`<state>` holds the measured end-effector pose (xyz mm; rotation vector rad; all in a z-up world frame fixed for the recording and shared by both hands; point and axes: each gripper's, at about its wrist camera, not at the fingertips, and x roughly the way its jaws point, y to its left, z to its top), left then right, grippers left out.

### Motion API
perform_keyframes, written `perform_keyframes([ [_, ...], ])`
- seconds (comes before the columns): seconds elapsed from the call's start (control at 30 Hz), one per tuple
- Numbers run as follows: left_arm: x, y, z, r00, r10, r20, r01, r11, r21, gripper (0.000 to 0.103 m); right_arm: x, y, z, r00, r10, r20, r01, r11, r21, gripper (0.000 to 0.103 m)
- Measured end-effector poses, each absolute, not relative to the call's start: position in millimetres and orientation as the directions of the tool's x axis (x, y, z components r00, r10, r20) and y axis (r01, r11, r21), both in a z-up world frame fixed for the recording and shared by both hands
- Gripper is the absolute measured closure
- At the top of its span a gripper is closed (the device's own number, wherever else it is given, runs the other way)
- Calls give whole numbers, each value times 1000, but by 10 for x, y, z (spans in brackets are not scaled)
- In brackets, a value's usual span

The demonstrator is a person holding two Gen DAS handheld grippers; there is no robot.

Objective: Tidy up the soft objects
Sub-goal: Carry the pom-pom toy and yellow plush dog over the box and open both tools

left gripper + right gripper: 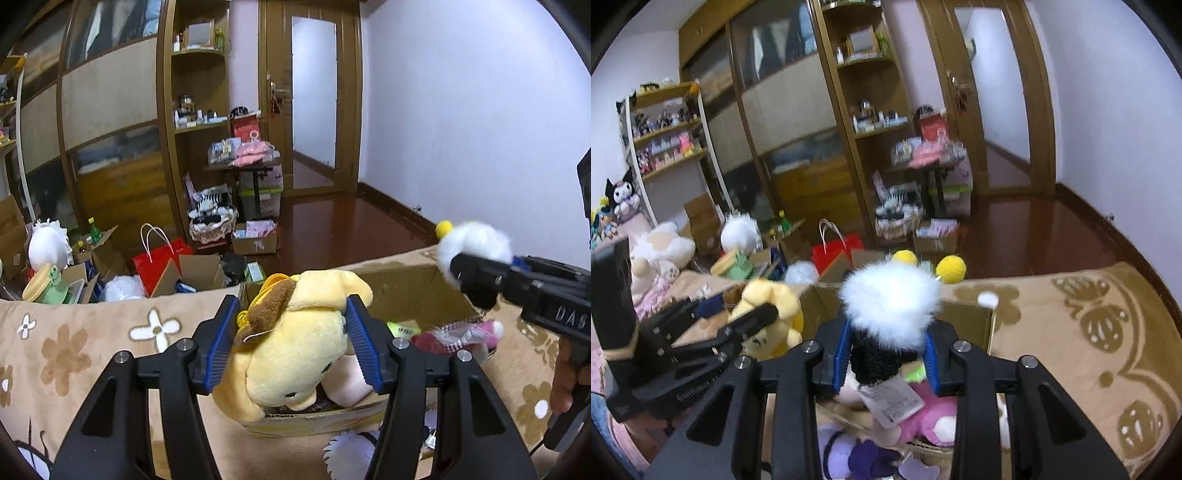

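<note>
Both plushies are hovering right over the cardboard box (pixel 406 280) on the bed. Left tool (pixel 291 343) is clamped on the yellow dog plush (pixel 295 354), right tool (pixel 886 354) pinches the white fluffy toy (pixel 890 299). Dropping-in step, I'd say; next means lowering and letting go inside the box.

box: cardboard box (pixel 399 284) mostly full of plush | far right corner open | blanket (pixel 1071 332) to right clear
</note>
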<state>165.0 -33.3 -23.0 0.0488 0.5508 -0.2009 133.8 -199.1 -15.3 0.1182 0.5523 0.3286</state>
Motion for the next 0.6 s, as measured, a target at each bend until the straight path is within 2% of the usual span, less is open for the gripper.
perform_keyframes([
  [0.13,1674,-350,-309,830,-171,-531,199,980,-5,36,1402,-1955,-313,775,340,-532,-276,940,199,65],
  [0.33,1673,-374,-347,824,-167,-541,200,980,2,33,1429,-1961,-394,757,340,-559,-273,941,202,60],
  [0.43,1677,-373,-356,817,-171,-550,201,980,-5,24,1416,-1970,-404,757,334,-562,-263,943,206,51],
  [0.53,1665,-367,-359,815,-164,-556,195,981,-4,23,1387,-1982,-381,761,325,-562,-253,946,205,44],
  [0.6,1635,-360,-368,810,-162,-564,193,981,-4,21,1341,-2001,-366,766,321,-558,-245,947,208,33],
])
